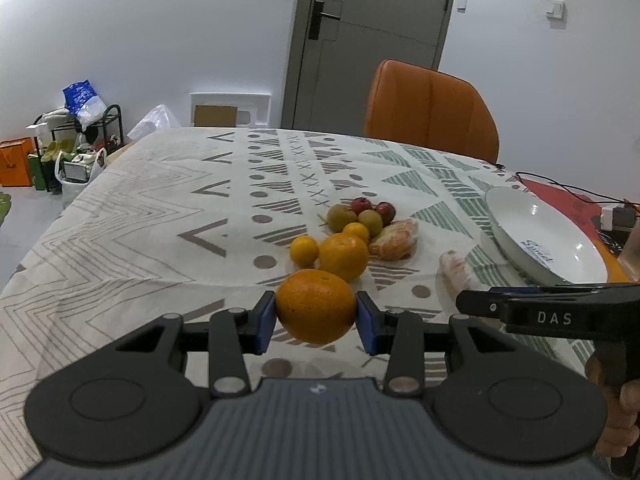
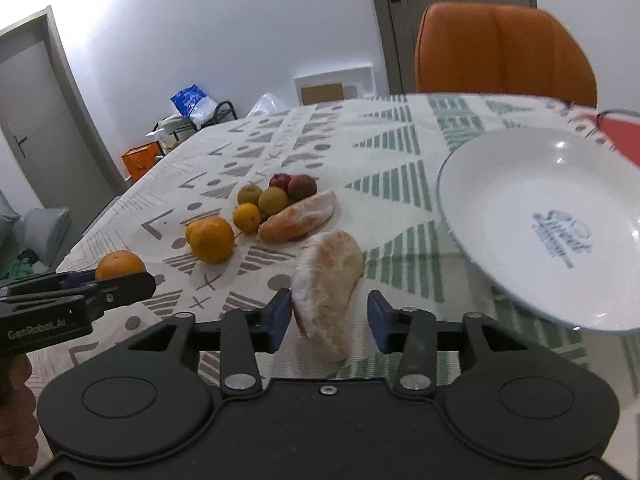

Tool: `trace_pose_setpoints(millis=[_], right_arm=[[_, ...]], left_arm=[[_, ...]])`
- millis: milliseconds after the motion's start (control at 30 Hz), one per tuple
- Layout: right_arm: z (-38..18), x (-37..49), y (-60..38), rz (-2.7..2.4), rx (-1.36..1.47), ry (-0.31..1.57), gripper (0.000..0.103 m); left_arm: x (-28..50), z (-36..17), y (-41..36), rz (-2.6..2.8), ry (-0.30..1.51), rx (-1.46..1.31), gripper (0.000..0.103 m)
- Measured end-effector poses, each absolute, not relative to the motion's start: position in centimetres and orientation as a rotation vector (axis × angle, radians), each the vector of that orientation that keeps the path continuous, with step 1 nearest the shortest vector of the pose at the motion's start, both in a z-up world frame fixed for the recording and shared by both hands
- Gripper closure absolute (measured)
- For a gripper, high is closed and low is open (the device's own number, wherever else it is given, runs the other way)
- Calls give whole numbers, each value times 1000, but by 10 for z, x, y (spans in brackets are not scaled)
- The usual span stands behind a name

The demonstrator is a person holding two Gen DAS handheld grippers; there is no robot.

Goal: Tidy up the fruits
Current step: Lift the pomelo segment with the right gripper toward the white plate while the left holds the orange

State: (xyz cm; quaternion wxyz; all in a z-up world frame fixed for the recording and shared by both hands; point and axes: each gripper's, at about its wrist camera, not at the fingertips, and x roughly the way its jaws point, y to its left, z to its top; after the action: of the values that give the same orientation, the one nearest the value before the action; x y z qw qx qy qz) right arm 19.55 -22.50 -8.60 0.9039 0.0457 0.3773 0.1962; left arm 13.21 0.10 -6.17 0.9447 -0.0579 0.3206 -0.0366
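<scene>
While left gripper (image 1: 316, 322) clamps orange (image 1: 315, 305) — right gripper (image 2: 329, 318) jaws apart | pomelo segment (image 2: 326, 284) between.

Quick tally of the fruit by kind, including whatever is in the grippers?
Large oranges: 2
Small oranges: 2
Green-brown round fruits: 2
Dark red round fruits: 2
Peeled pomelo segments: 2
Total: 10
</scene>
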Motion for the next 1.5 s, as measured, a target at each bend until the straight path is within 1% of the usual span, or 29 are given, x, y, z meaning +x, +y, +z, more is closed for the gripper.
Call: trace_pose_setpoints(millis=[33,100,167,267,333,367,467,667,733,767,800,833,867,1000,1133,1167,1233,1267,1300,1367,1500], right_arm=[[-86,196,-222,404,90,772,54],[-86,199,-216,408,78,768,45],[-88,203,-210,408,66,762,40],[-90,207,-199,398,25,745,40],[-90,207,-194,393,0,733,49],[-90,207,-193,392,-9,729,65],[-85,209,-199,400,30,732,65],[-59,201,-223,400,78,658,67],[-52,198,-230,397,84,638,69],[-48,197,-234,403,95,629,89],[-45,197,-238,394,102,624,92],[-42,197,-243,391,110,620,101],[-40,197,-247,386,118,614,103],[-43,198,-260,359,127,615,103],[-50,198,-269,366,164,654,103],[-52,198,-270,375,179,665,98],[-54,198,-270,379,194,675,84],[-55,198,-269,384,191,674,70],[-56,198,-267,388,185,671,58],[-59,199,-261,408,175,673,49],[-66,205,-244,441,153,699,40]], left_arm=[[132,-62,4,-69,655,-120,62],[132,-62,9,-57,660,-126,62],[132,-62,13,-46,661,-130,62],[131,-62,18,-39,659,-137,62],[132,-62,19,-38,662,-140,62],[132,-62,20,-39,663,-141,62],[134,-61,19,-46,662,-141,62],[143,-54,4,-76,645,-116,62],[146,-50,-3,-91,634,-108,62],[147,-49,-7,-99,629,-103,62],[148,-47,-11,-107,625,-98,62],[150,-46,-15,-114,624,-94,62],[151,-45,-19,-121,621,-89,62],[153,-41,-33,-147,610,-68,62],[153,-39,-41,-156,606,-62,62],[153,-38,-42,-156,606,-61,62],[153,-38,-42,-153,607,-60,62],[153,-38,-40,-149,607,-60,62],[152,-38,-39,-145,608,-62,62],[152,-37,-35,-136,608,-65,62],[152,-37,-26,-117,609,-70,62]])
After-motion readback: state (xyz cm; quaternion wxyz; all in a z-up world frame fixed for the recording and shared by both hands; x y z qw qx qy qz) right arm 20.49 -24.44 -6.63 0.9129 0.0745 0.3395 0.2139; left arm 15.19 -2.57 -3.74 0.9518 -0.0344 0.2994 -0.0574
